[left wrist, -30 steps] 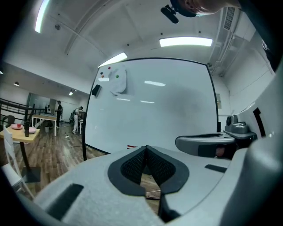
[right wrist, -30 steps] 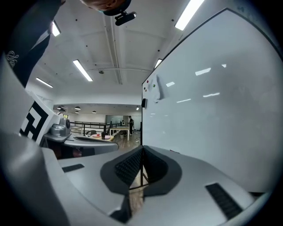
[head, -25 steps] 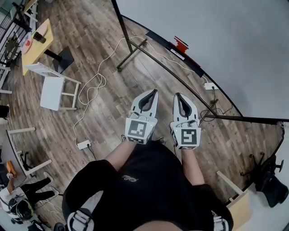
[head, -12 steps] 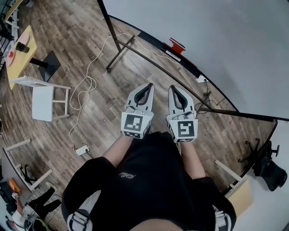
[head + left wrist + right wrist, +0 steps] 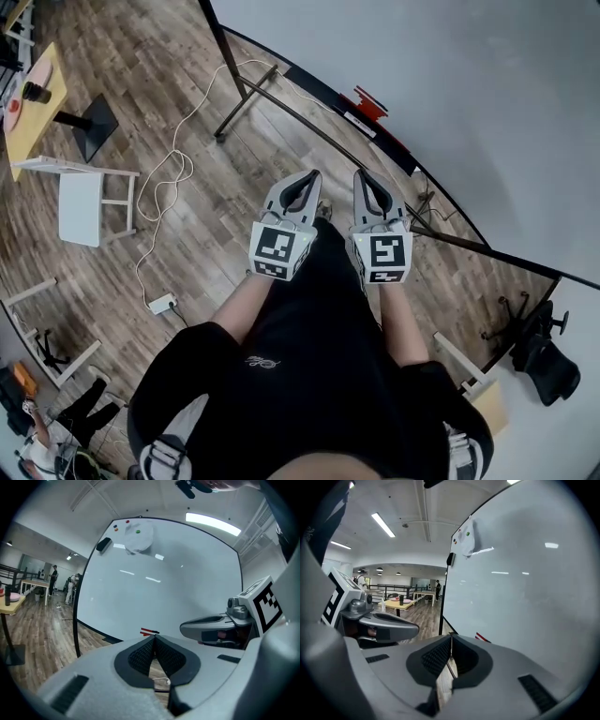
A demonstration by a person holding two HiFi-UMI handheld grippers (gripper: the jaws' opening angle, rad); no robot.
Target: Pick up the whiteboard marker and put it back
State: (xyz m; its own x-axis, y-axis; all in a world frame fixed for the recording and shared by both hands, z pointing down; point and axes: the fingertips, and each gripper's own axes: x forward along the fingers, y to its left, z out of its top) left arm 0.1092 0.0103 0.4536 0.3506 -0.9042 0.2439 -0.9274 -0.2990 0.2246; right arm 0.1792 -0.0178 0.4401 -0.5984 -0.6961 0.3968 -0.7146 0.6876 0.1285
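Facing the large white whiteboard [image 5: 450,84], I hold the left gripper [image 5: 312,175] and right gripper [image 5: 362,174] empty, jaws pressed together. The small red whiteboard marker [image 5: 369,99] seems to lie on its bottom ledge [image 5: 314,86] ahead. Arriving with jaws unopened could knock it to the wooden floor [image 5: 187,112].

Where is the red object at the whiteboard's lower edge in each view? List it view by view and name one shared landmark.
Head view: the red object is upper middle, at the foot of the board.
Left gripper view: the red object is at the centre, a little below the middle, on the board's lower edge.
Right gripper view: the red object is just right of centre, below the middle.
Shared landmark: the whiteboard.
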